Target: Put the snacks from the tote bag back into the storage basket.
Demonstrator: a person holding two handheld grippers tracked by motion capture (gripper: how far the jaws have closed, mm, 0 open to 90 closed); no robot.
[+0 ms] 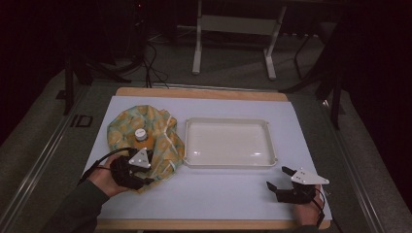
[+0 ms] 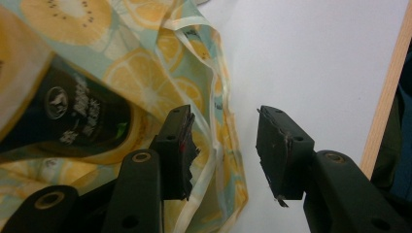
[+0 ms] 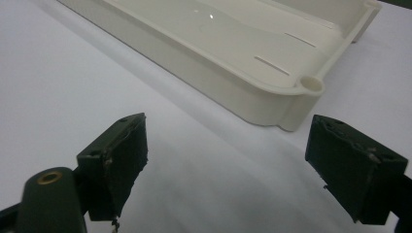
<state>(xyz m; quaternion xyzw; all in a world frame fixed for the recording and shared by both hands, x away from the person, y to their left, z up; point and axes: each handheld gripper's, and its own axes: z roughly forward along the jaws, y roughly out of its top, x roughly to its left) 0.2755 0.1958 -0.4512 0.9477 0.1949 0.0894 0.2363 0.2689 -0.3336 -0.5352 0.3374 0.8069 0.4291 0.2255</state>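
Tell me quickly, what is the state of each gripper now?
Left gripper: open, holding nothing, jaws at the edge of the fruit-print bag.
Right gripper: open, empty, near the white tray.

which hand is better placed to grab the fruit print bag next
Left. The left tool sits open right at the edge of the fruit-print bag, which has a bottle inside. The right tool is open too, but it rests on the far side of the white tray, away from the bag.

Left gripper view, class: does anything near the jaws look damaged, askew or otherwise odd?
Yes. The left gripper has torn, ragged pads with frayed bits at the edges. The fruit-print bag lies crumpled, a dark bottle on its side within it.
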